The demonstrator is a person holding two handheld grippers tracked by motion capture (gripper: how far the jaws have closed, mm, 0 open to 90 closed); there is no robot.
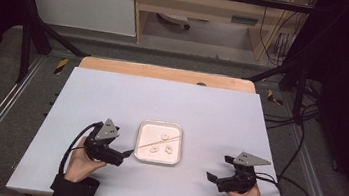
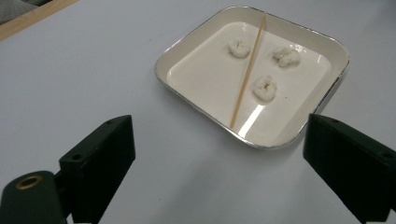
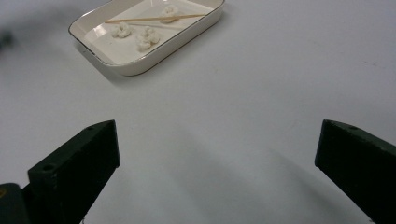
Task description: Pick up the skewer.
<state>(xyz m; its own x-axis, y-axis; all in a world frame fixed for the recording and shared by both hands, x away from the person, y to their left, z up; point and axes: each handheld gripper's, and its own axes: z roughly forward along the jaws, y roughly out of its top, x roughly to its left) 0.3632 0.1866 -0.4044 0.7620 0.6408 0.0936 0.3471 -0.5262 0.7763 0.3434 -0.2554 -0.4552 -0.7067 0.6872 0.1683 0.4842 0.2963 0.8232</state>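
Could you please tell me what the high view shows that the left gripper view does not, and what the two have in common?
The high view alone takes in both hands, the left gripper and the right gripper resting apart on either side of the tray, plus the table's wooden far edge, the floor and the black frame around it.

The left gripper view alone shows close detail: the gripper's own black fingers spread wide, and the tray's thin metallic rim.

Both show the square white tray holding three small white ring-shaped pieces and a thin wooden stick lying across it.

Even overhead light, soft shadows — glare on tray [image 2: 327, 88] rim, gripper-view edges blurry.
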